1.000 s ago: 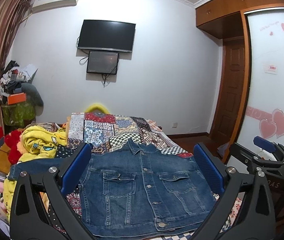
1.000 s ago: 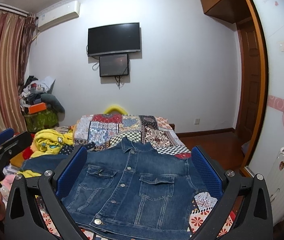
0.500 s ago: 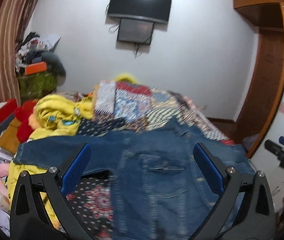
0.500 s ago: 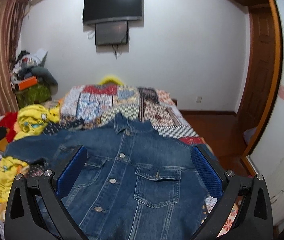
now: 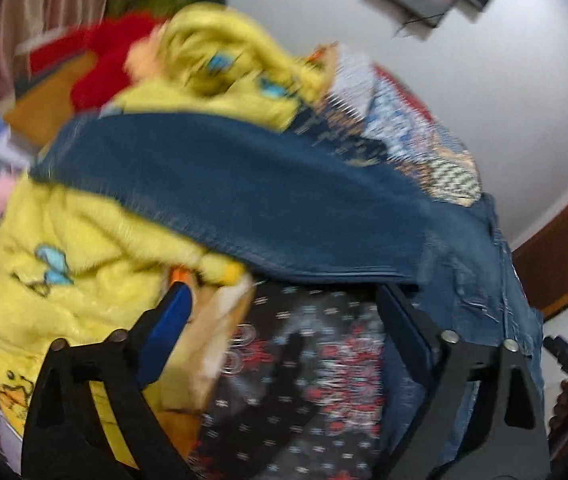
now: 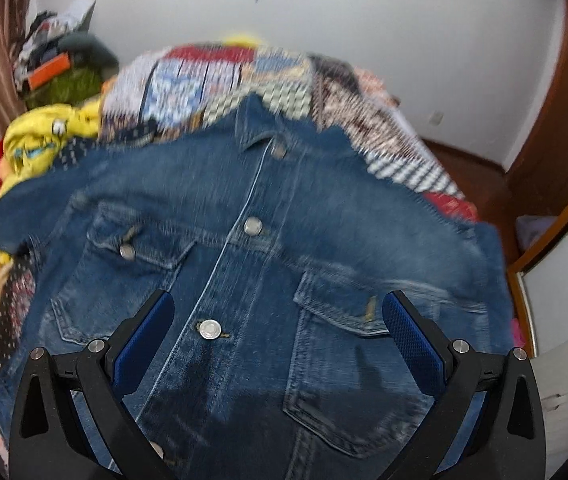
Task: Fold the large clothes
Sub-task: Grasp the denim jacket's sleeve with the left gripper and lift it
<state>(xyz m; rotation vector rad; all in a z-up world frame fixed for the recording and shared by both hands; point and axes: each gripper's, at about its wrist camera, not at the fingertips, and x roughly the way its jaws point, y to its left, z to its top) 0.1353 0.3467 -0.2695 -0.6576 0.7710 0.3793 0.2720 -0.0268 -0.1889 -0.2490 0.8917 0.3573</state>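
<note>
A blue denim jacket (image 6: 268, 240) lies front up on the bed, buttoned, collar at the far side. My right gripper (image 6: 278, 320) is open and empty, low over the jacket's front between the two chest pockets. In the left wrist view the jacket's left sleeve (image 5: 244, 184) stretches out across yellow clothes. My left gripper (image 5: 284, 312) is open and empty, just below the sleeve's lower edge, over the dark patterned bedspread (image 5: 304, 380). The view is tilted and blurred.
A yellow fleece garment (image 5: 84, 256) is heaped at the bed's left, with red plush (image 5: 116, 48) behind. A patchwork quilt (image 6: 220, 80) covers the far bed. A wooden door (image 6: 556, 128) and wardrobe (image 6: 564, 320) stand right. Clutter (image 6: 56, 52) is piled by the curtain.
Both grippers have dropped and tipped down toward the bed. The left one has swung left and rolled, closing in on the sleeve. The right one has come closer to the jacket's front.
</note>
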